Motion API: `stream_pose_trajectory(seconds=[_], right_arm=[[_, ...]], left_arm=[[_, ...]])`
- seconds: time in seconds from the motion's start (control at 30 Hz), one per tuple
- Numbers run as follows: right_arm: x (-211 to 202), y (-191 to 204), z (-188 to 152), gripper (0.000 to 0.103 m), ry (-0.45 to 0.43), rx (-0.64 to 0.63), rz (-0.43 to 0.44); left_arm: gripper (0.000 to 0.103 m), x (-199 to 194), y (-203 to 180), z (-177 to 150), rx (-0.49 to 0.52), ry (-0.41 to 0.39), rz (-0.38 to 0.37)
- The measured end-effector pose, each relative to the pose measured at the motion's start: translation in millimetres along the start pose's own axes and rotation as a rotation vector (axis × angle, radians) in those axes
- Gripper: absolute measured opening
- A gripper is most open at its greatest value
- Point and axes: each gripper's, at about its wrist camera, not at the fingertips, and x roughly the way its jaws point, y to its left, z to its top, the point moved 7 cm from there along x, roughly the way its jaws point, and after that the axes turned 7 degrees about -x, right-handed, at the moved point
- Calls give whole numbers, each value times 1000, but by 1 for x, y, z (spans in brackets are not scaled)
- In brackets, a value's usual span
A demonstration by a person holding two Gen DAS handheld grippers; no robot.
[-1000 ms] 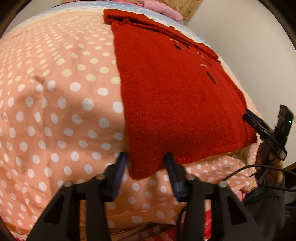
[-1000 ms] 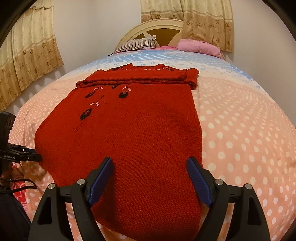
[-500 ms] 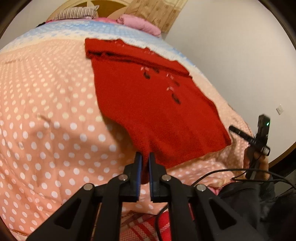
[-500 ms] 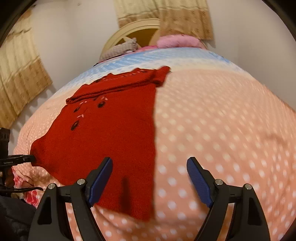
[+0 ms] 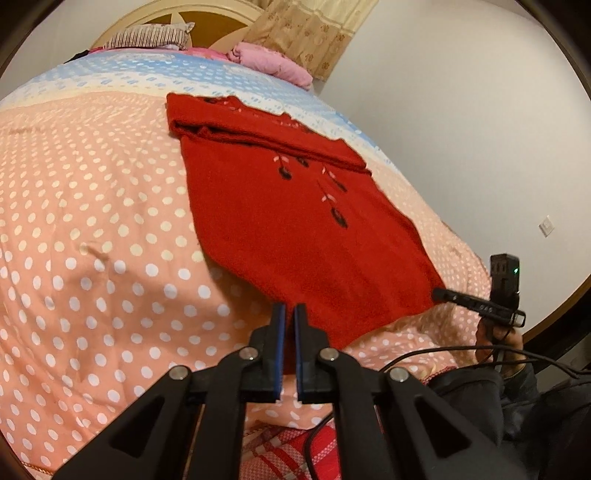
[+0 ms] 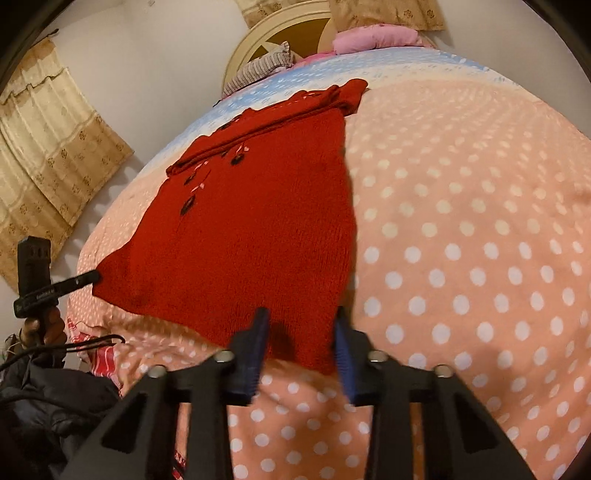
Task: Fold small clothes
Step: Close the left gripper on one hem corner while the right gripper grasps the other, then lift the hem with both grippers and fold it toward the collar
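Observation:
A red knit sweater [image 5: 295, 221] with small dark embroidered leaves lies flat on the bed, its far end folded over. My left gripper [image 5: 289, 314] is shut on the sweater's near left hem corner, lifting it slightly. In the right wrist view the sweater [image 6: 251, 236] fills the middle. My right gripper [image 6: 300, 325] is open, its jaws straddling the near right hem corner. The left gripper also shows in the right wrist view [image 6: 94, 275], pinching the other corner. The right gripper shows in the left wrist view [image 5: 439, 293] at the sweater's right corner.
The bed is covered by a peach quilt with white dots [image 5: 92, 240], blue at the far end. Pillows [image 5: 273, 62] and a headboard [image 6: 280, 33] lie beyond. A white wall is at the right; curtains [image 6: 48, 155] hang at the left. Cables trail by the bed edge.
My left gripper closed on the hem corner and lifted it. My right gripper swung right, then came to the right hem corner, jaws narrowing around it.

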Motion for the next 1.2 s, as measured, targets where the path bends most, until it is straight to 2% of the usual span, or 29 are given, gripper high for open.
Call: stream_pose_trajectory(seconds=[0.3, 0.43, 0.63, 0.97, 1.03, 1.1, 1.17, 1.2], right_arm=[[-14, -5, 15, 8, -110, 111, 115], [-19, 3, 28, 8, -148, 96, 125], [-22, 5, 31, 8, -159, 117, 149], [-30, 8, 55, 8, -188, 105, 167], [-29, 8, 56, 8, -183, 94, 152], [-29, 8, 55, 8, -175, 93, 151], [-29, 7, 52, 8, -175, 94, 149], [-30, 6, 51, 8, -176, 96, 150]], left_arm=[[4, 0, 2, 6, -13, -25, -5], [4, 2, 5, 9, 22, -33, 70], [3, 1, 4, 13, 57, -16, 139], [3, -1, -6, 32, 124, -33, 183], [3, -1, 0, 30, 104, -21, 180], [5, 0, 15, 22, 34, -4, 165], [13, 9, 26, 6, -40, 64, 116], [13, 16, 31, -3, -73, 101, 87]])
